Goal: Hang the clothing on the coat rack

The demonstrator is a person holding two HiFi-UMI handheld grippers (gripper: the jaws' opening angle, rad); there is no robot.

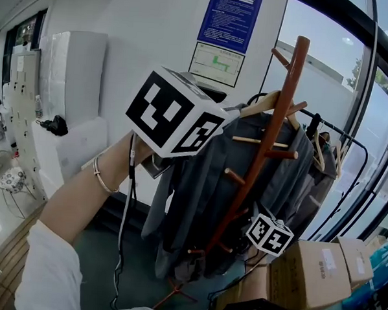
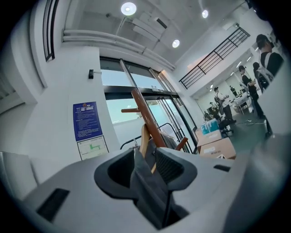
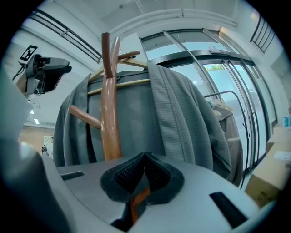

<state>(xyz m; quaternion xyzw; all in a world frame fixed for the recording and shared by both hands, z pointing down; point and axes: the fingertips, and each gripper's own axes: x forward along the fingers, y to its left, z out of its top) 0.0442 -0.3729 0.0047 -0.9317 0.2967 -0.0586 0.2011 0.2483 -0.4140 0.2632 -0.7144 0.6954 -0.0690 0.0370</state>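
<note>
By a white wall (image 1: 142,25) and windows (image 1: 328,67), the grey ribbed jacket (image 1: 193,177) hangs on the glossy, round-poled wooden coat rack (image 1: 295,69); the left gripper (image 2: 145,161) has its jaws spread around a loose jacket fold, and the right gripper (image 3: 144,169) has its jaws together, holding nothing.

Our sleeve, bracelet and two grey tongs

We wear a white sleeve (image 1: 48,273) and a thin pale bracelet (image 1: 102,175). Each of our tongs carries a white cube with black square markers: the left cube (image 1: 173,111) and the right cube (image 1: 269,234). A black cable (image 1: 124,232) hangs from the left one. In their own views, the left tongs (image 2: 145,168) and right tongs (image 3: 143,175) have smooth light-grey shells with dark slots and dark ribbed pads (image 3: 159,175).
</note>
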